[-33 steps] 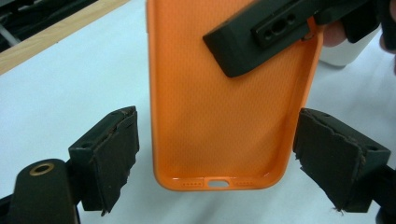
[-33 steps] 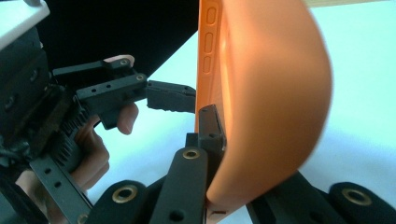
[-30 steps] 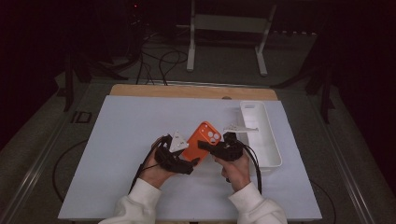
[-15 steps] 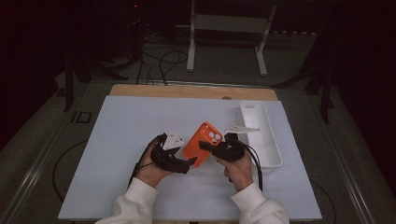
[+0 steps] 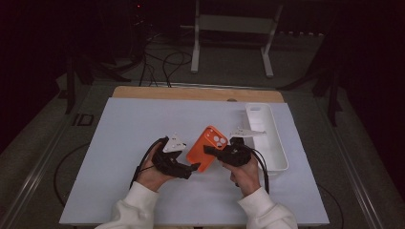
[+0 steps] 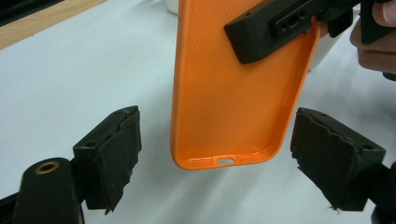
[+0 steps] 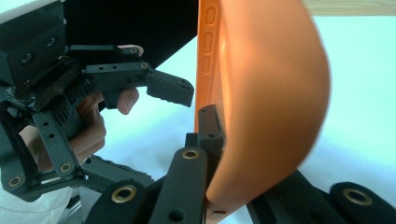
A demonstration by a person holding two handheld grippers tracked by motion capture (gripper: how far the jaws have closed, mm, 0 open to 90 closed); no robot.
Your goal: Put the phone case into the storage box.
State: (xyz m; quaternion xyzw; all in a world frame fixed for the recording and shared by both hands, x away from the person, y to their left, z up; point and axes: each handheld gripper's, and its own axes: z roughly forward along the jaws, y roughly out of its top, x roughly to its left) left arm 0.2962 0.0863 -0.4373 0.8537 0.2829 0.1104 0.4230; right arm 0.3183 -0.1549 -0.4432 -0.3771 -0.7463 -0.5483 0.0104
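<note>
Orange silicone phone case [image 5: 207, 148], ribbed inside, camera cut-out at far end, held up off the white table mat [image 5: 119, 129] around its middle, slightly toward the right edge. Pinched on one long side wall by right gripper [image 5: 212, 151]: jaws pressed together on the wall, one inside the shell and one outside, as seen in right gripper view [image 7: 212, 140]. Case tilted, hollow side facing the left gripper view [image 6: 238, 84], charging-port end lowest.

Left gripper [image 5: 191, 168] just beside the case's near end, jaws spread wide, pads either side of the port end and clear of it; bare mat visible between pads and case. Nothing gripped on that side. Left hand [image 5: 155, 171] wrapped round the gripper body, white sleeves entering from the near edge.

Long white plastic tray [image 5: 277, 143] lying along the right edge of the mat, just beyond the right hand [image 5: 246, 174]. Bare wooden strip [image 5: 191, 93] of tabletop showing at the far edge.
</note>
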